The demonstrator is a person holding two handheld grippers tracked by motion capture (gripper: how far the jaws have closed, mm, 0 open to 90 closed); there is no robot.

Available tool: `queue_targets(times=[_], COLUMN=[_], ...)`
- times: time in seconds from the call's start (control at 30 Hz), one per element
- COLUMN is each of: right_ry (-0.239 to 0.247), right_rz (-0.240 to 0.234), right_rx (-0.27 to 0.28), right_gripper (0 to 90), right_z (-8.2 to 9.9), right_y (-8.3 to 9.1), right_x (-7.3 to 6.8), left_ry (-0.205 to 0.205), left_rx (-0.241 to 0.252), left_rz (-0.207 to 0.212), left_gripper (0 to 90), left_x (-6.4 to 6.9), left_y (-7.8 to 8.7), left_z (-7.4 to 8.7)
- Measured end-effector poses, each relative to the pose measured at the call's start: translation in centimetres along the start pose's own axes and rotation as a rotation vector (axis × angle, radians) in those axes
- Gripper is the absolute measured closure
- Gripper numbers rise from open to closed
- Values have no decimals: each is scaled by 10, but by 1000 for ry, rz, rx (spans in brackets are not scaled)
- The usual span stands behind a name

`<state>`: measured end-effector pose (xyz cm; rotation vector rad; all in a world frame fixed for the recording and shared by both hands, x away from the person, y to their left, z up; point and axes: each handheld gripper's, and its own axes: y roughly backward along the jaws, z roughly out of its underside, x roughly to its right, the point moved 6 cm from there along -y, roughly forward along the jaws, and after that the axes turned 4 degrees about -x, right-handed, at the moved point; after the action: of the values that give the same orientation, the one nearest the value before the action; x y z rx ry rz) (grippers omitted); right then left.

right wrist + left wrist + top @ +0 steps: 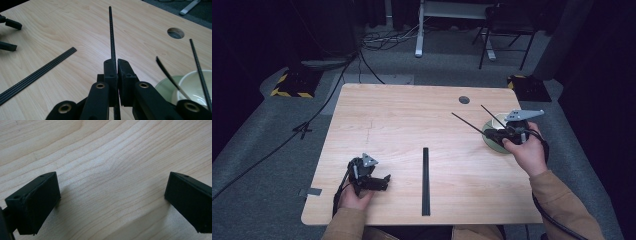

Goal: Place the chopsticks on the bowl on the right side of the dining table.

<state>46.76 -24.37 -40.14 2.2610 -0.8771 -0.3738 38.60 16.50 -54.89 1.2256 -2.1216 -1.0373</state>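
the right hand-held gripper (117,66) has its jaws pinched tight on a thin black rod (111,32), a stiff, straight stick with a fine ribbed or beaded surface that runs up and away from the jaws in the right gripper view and shows in the high view as a dark line slanting out over the bench (402,125) from the person's right hand (526,150). the step in hand looks like lifting one rod out of the cup (197,85), a pale, glossy, round-walled cup sitting on a light green saucer (166,86) near the bench's right edge; a second rod (198,67) of the same make leans in the cup, and a flatter dark strip (166,72) stands there beside it. a row of like rods (426,180) lies flat and close-packed at the middle of the bench, forming a long narrow black band, so the next move probably calls for carrying the held rod across, turning it level and parallel to that band, and setting it alongside without rolling the others. the left hand-held gripper (110,202) rests low over the bench at the near left, jaws spread wide with nothing between the matte, blocky black pads (37,200). the bench is pale wood-grain laminate, smooth, with a round cable hole (464,99) near its far edge.
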Motion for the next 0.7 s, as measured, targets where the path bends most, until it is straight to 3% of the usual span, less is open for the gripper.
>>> queue_targets(times=[0.3,0.7], right_ry=[-15,-75], right_rz=[50,143], right_rx=[9,3], right_gripper=[862,861], right_z=[-10,-7], right_y=[9,19], right_x=[26,77], left_ry=[0,1], left_rx=[-1,-1], left_rz=[1,1], left_gripper=[4,4], left_x=[0,0], left_y=[0,0], left_z=[0,0])
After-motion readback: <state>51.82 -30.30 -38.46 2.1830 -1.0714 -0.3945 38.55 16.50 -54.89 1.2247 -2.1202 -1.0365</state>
